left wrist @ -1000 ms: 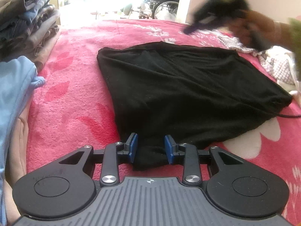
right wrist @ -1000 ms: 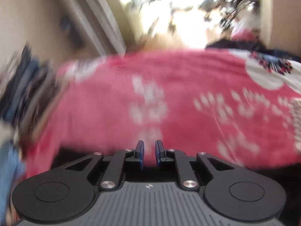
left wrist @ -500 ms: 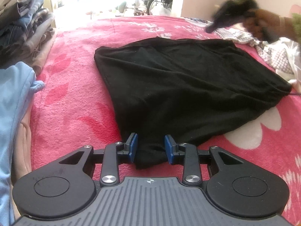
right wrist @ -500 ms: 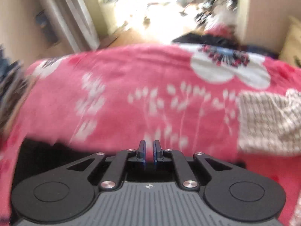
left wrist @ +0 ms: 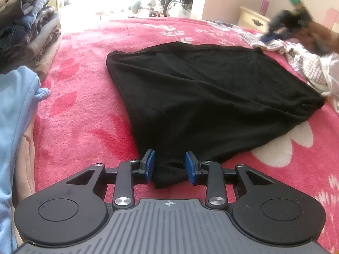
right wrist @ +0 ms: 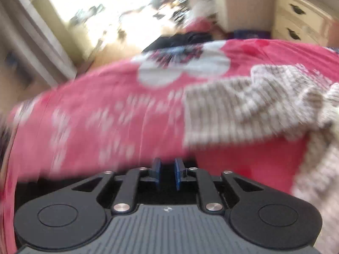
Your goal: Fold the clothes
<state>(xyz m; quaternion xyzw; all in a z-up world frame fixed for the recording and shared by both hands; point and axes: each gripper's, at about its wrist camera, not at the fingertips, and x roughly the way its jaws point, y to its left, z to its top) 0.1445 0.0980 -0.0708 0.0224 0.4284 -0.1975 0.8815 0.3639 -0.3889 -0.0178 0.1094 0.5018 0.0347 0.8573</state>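
Black knit garment, spread flat on the pink blanket, looks soft, light and limp, best gripped at corners: left gripper pinches its near corner loosely, while right gripper, blurred, stands slightly apart near the far-right corner.

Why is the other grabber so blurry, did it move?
Yes. Seen from the left wrist, the right gripper has swung rightward, away from the black garment, and now hangs over the checked cloth beside it.
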